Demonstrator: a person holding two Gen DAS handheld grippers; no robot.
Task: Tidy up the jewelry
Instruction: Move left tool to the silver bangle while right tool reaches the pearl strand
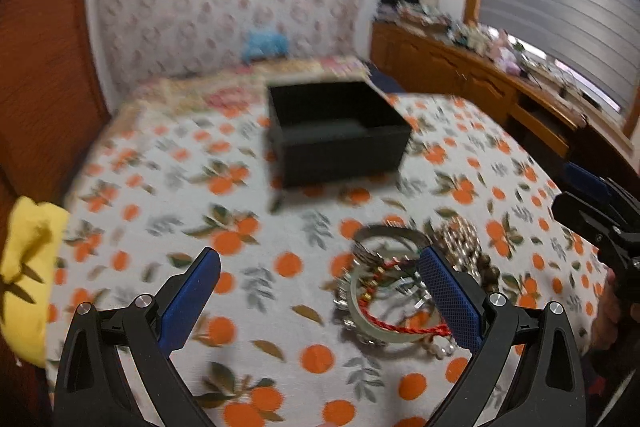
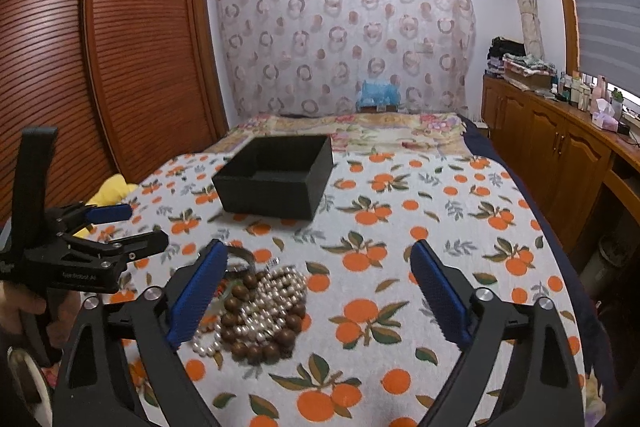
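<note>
Both pairs of tongs are standing wide with nothing between the pads. The right gripper (image 2: 316,291) is hanging over the near part of the bed, and the jewelry pile (image 2: 256,307) is lying toward its left finger (image 2: 198,291), partly under that finger rather than centred in the gap; the right half of the gap is showing only the orange-print sheet (image 2: 460,211). In the pile, brown wooden beads (image 2: 240,327) are ringing a heap of pearls (image 2: 276,297), with bangles at the far left side. From the left wrist view the same pile is sitting toward the right finger (image 1: 450,299) of the left gripper (image 1: 320,301): a pale bangle (image 1: 360,311) with a red cord (image 1: 400,325) across it, and a metal bangle (image 1: 386,233) just beyond. So the pile is lying between the two hands, neither centred on it; judgement: the right one looks slightly better placed for the beads, the left for the bangles. The heap is showing no clear long axis. This view is blurred, so fine detail is uncertain. Farther on, well apart from the pile, the black box (image 2: 276,179) is standing open-topped and looks empty. Open sheet lies all around it, so the path looks free; the bed edge is dropping off at right, toward the wooden cabinets (image 2: 552,155).
</note>
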